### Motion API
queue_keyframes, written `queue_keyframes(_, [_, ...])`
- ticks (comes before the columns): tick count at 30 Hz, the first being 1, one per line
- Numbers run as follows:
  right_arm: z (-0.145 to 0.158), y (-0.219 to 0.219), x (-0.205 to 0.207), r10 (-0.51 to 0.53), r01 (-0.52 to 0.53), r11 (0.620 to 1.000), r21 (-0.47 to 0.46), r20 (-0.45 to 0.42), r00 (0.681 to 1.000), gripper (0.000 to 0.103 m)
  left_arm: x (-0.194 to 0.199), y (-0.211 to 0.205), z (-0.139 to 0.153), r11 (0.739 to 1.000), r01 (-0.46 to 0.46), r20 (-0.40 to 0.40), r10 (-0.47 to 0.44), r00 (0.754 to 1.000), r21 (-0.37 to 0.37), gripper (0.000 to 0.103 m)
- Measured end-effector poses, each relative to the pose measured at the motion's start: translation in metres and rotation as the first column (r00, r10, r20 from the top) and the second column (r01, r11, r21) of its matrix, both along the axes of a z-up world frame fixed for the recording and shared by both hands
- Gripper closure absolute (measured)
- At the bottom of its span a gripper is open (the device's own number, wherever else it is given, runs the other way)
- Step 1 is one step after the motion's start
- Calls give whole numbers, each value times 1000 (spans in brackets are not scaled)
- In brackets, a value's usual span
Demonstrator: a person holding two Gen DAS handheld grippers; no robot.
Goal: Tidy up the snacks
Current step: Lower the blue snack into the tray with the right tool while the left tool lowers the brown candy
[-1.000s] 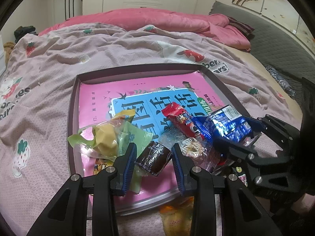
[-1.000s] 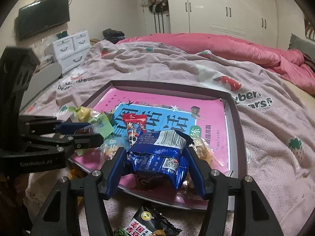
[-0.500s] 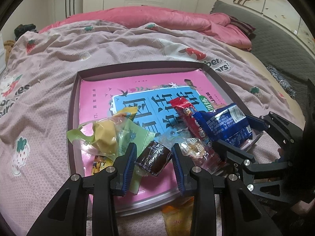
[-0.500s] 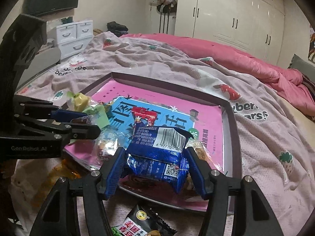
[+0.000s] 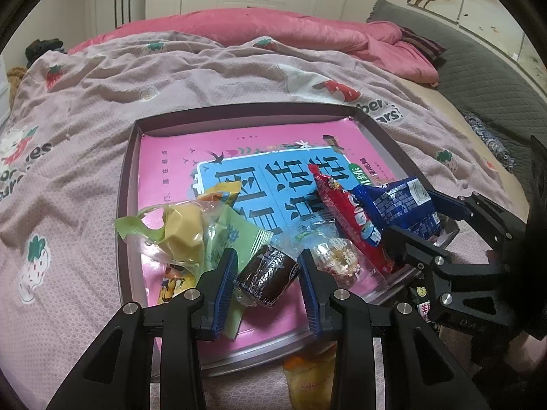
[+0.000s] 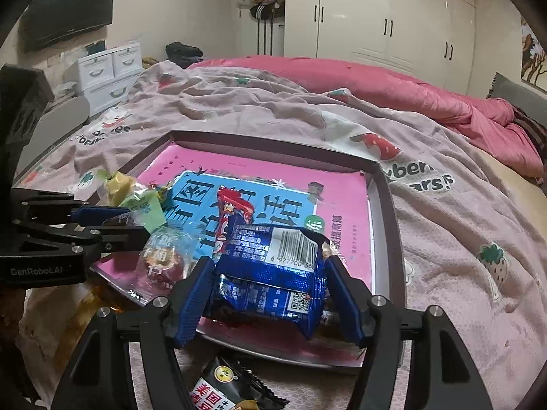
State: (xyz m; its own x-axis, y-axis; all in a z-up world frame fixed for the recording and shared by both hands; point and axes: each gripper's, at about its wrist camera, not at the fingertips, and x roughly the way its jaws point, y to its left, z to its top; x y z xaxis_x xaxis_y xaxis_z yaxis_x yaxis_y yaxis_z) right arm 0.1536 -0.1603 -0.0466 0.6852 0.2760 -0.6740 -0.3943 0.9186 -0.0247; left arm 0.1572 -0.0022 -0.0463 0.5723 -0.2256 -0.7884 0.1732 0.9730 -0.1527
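Observation:
A shallow tray point(image 5: 239, 111) with a pink and blue liner lies on the bedspread, with several snacks piled at its near end. My left gripper point(image 5: 267, 256) is shut on a dark brown wrapped cake point(image 5: 266, 275) just above the tray's near part. It shows at the left of the right wrist view too point(image 6: 135, 220). My right gripper point(image 6: 269, 263) has a blue packet point(image 6: 273, 273) between its pads over the tray's near right corner. Its jaws are opening, and the pads still touch the packet's sides. A red packet point(image 5: 345, 212) lies beside the blue one.
A yellow-green wrapped snack point(image 5: 177, 232), a green sachet point(image 5: 232, 232) and a clear-wrapped candy point(image 5: 338, 259) lie in the tray. On the bedspread before the tray lie a black packet point(image 6: 225, 386) and an orange one point(image 5: 307, 376). A pink duvet point(image 5: 273, 30) is heaped behind.
The right gripper has carried the blue packet a little toward the tray's right edge and its jaws have widened slightly. The left gripper and the brown cake have not moved.

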Motion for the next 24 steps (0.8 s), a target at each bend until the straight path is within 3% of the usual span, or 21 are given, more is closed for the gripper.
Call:
queue_keyframes(11, [2, -4, 1, -21, 21, 1000, 5, 0, 1000, 36, 0, 2, 1, 1000, -6, -4, 6, 1000, -1, 65])
queue_keyframes(24, [6, -8, 1, -37, 37, 999, 16, 9, 999, 36, -1, 2, 7, 1000, -2, 4, 3, 1000, -13, 55])
